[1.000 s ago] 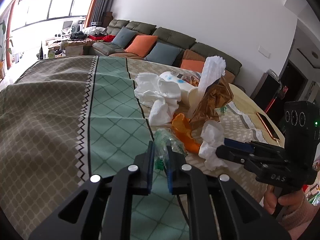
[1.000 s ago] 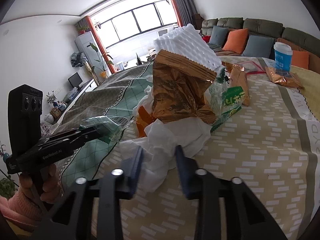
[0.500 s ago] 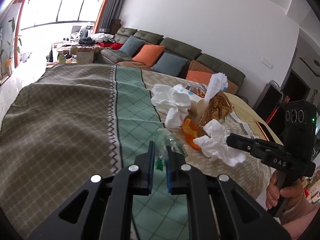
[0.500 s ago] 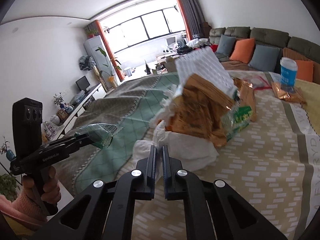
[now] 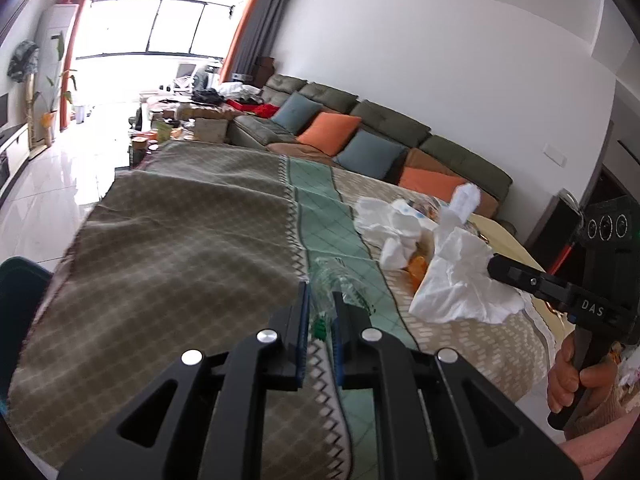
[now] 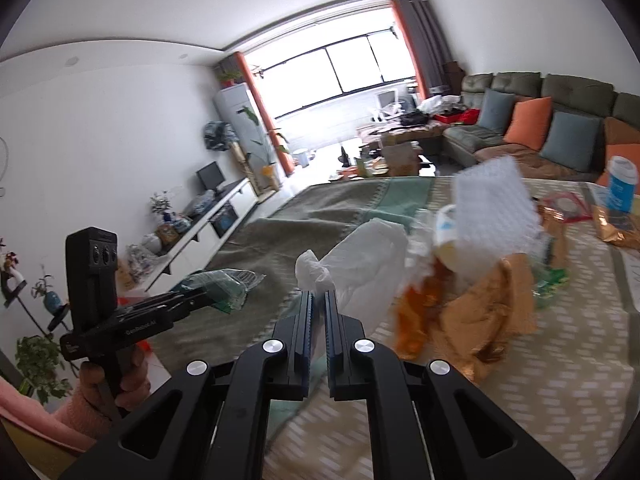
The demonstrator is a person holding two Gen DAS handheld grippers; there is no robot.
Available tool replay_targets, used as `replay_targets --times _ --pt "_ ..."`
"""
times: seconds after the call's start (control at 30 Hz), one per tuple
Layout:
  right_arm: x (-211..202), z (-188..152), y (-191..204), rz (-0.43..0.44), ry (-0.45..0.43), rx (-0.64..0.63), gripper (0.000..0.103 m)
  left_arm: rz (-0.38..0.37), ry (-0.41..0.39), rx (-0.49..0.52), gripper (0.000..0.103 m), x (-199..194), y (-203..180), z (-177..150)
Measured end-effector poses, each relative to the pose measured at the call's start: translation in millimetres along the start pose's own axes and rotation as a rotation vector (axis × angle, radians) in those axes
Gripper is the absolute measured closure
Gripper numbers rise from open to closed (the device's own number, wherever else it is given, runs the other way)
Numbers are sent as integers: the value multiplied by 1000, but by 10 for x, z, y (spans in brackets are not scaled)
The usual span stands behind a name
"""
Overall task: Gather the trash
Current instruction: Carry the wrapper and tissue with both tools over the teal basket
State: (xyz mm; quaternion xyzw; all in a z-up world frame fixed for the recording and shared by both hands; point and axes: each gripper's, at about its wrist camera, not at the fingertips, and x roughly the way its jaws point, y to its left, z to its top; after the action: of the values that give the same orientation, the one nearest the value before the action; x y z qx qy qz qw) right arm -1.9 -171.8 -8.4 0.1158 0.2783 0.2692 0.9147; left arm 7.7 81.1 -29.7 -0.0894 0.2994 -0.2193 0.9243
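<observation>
We count 2 grippers: left gripper point(image 5: 320, 312) w/ 1 clear plastic wrapper point(image 5: 336, 284), right gripper point(image 6: 318, 300) w/ 1 white tissue wad point(image 6: 360, 264). Sofa point(image 5: 384, 128): 5 cushions on it, 3 orange, 2 blue-grey. Table point(image 6: 580, 360), in front of sofa: 1 blue-label cup point(image 6: 621, 184), 1 white foam sheet point(image 6: 494, 204), approx. 2 gold foil wrappers; rest of pile too blurred to count.

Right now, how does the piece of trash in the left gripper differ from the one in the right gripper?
The left gripper pinches a clear, green-tinted plastic wrapper; the right gripper pinches a crumpled white tissue. The wrapper is see-through and glossy, the tissue opaque and matte. The tissue looks bulkier than the wrapper. Both are lifted clear of the patterned tablecloth.
</observation>
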Motion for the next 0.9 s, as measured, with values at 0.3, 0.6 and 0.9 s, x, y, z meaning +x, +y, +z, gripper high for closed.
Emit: replay_targets --times 0.3,0.6,0.9 --pt "405 85 354 117 45 -67 97 87 -51 -42 92 -349 286 -22" --pt "817 194 760 245 86 -154 97 217 -112 -107 92 -750 660 -42" --pt "1220 272 1184 346 137 -225 97 352 -161 -189 92 -1081 1106 -79"
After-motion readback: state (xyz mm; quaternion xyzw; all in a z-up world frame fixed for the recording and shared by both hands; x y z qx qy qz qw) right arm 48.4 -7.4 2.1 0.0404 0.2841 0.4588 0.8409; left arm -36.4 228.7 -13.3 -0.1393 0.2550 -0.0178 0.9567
